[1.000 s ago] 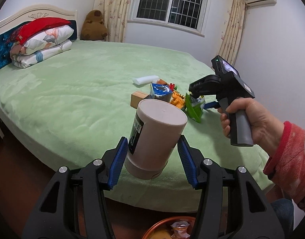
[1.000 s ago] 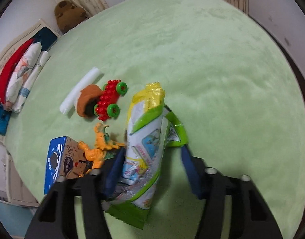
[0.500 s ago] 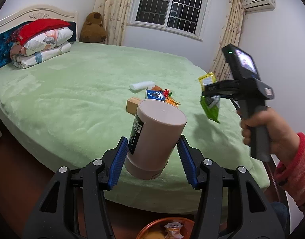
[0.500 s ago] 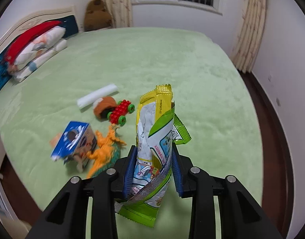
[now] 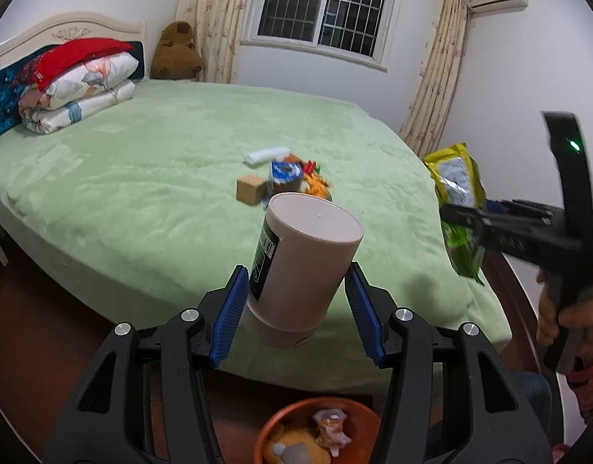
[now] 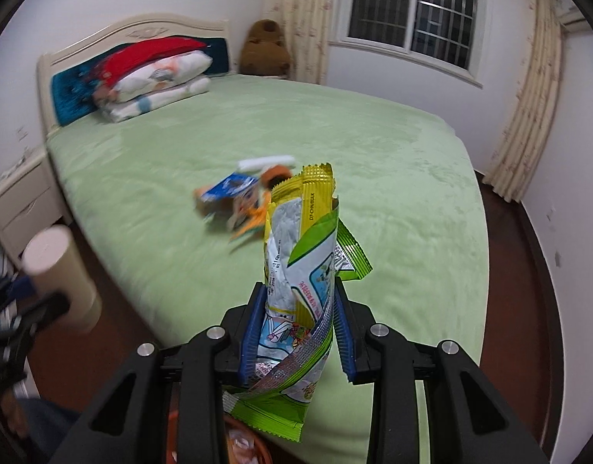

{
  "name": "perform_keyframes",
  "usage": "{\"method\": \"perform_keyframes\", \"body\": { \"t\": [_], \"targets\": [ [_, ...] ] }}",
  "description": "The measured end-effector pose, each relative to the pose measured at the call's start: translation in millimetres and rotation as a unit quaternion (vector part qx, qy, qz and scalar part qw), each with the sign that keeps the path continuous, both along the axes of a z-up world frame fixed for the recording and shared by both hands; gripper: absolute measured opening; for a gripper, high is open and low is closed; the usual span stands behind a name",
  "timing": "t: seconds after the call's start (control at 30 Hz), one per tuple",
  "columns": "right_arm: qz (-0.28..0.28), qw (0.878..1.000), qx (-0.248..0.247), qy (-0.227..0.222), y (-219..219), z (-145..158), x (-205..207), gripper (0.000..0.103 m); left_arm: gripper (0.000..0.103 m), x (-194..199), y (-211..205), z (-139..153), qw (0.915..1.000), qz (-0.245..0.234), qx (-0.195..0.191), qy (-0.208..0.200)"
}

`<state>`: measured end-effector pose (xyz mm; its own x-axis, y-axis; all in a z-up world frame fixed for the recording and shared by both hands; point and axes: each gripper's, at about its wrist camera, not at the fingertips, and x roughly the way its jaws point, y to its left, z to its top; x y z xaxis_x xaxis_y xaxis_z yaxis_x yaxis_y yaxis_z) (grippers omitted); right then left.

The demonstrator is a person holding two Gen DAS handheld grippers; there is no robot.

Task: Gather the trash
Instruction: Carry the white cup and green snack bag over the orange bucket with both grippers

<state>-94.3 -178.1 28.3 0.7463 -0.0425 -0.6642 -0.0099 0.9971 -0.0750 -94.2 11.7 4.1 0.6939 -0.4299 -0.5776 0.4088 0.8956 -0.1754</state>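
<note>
My left gripper (image 5: pixel 296 309) is shut on a beige cylindrical cup (image 5: pixel 300 270) with a dark label, held over the bed's near edge. My right gripper (image 6: pixel 298 332) is shut on a green and yellow snack bag (image 6: pixel 300 282), held off the bed; bag and gripper also show in the left wrist view (image 5: pixel 457 201). An orange bin (image 5: pixel 315 433) with trash in it stands on the floor below the left gripper. More items lie on the green bed: a blue carton (image 5: pixel 282 172), a cardboard box (image 5: pixel 251 189), a white roll (image 5: pixel 266 154), orange and red toys (image 5: pixel 315 181).
The green bed (image 5: pixel 161 162) fills the middle. Folded quilts (image 5: pixel 76 89) and a brown plush toy (image 5: pixel 176 52) sit at the headboard. A white nightstand (image 6: pixel 21 201) stands left of the bed. Dark wood floor (image 6: pixel 528 270) runs around the bed.
My right gripper has closed on the snack bag, lifted it off the bed and pulled back toward the bed's near edge. My left gripper holds the cup nearly still.
</note>
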Motion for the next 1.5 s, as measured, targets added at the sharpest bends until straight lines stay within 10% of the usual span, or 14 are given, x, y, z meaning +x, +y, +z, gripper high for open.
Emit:
{"method": "perform_keyframes", "body": {
  "t": [0.5,1.1,1.5],
  "targets": [
    [0.05,0.996,0.022,0.065,29,-76,-86,0.033,0.051,-51,-7,-82,0.9921,-0.029,0.028,0.119],
    [0.051,0.962,0.061,0.26,43,-210,-97,0.034,0.051,-64,-25,-220,0.9372,-0.005,0.067,0.342],
    [0.048,0.949,0.08,0.3,47,-236,-87,0.04,0.052,-63,-30,-238,0.9273,0.002,0.092,0.363]
  ]
}}
